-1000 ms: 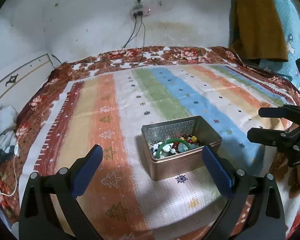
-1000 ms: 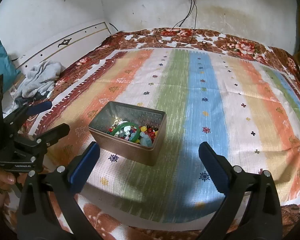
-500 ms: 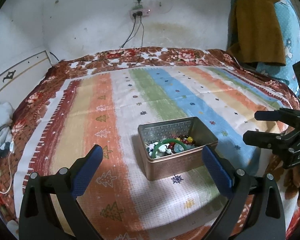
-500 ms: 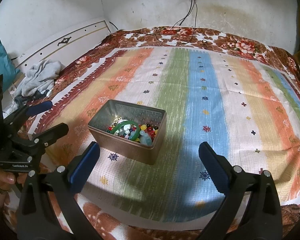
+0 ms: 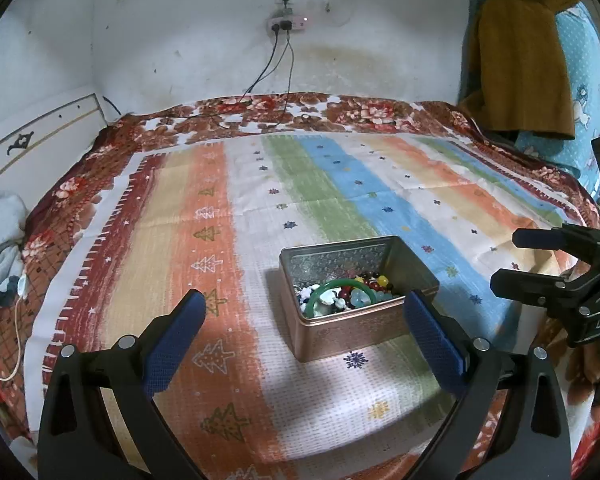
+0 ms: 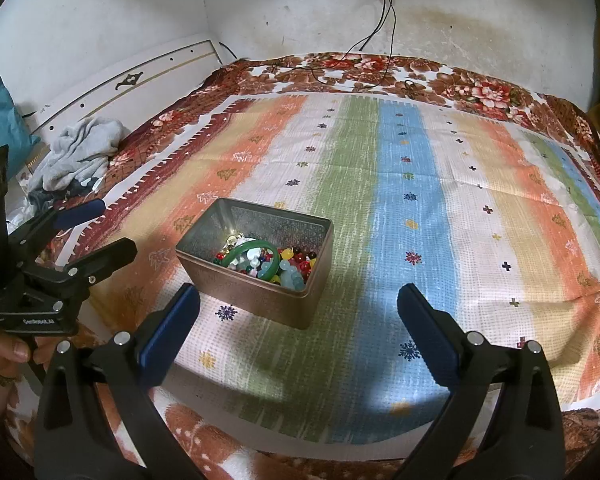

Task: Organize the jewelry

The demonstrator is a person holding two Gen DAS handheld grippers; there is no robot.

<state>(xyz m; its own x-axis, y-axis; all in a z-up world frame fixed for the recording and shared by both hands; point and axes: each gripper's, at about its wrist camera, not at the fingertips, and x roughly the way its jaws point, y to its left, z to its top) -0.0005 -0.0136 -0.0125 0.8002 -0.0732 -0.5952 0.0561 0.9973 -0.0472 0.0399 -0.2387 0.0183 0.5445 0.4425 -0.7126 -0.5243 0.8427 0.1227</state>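
Note:
An open copper-coloured metal tin [image 5: 352, 332] stands on the striped bedspread; it also shows in the right wrist view [image 6: 256, 292]. Inside lie a green bangle [image 5: 342, 290] [image 6: 256, 252] and several coloured beads [image 6: 296, 262]. My left gripper [image 5: 306, 338] is open and empty, hovering just in front of the tin. My right gripper [image 6: 298, 330] is open and empty, in front of the tin and slightly to its right. Each gripper appears at the edge of the other's view, the right one [image 5: 556, 264] and the left one [image 6: 88, 236].
The striped bedspread [image 6: 440, 208] covers the bed. Grey clothes [image 6: 80, 152] lie at the left edge by the white headboard [image 6: 140, 80]. Cables [image 5: 276, 68] hang from a wall socket. A brown garment [image 5: 520, 56] hangs at the right.
The left gripper has drifted slightly, so the tin sits a little more to the left in its view. The right gripper and the tin have barely moved.

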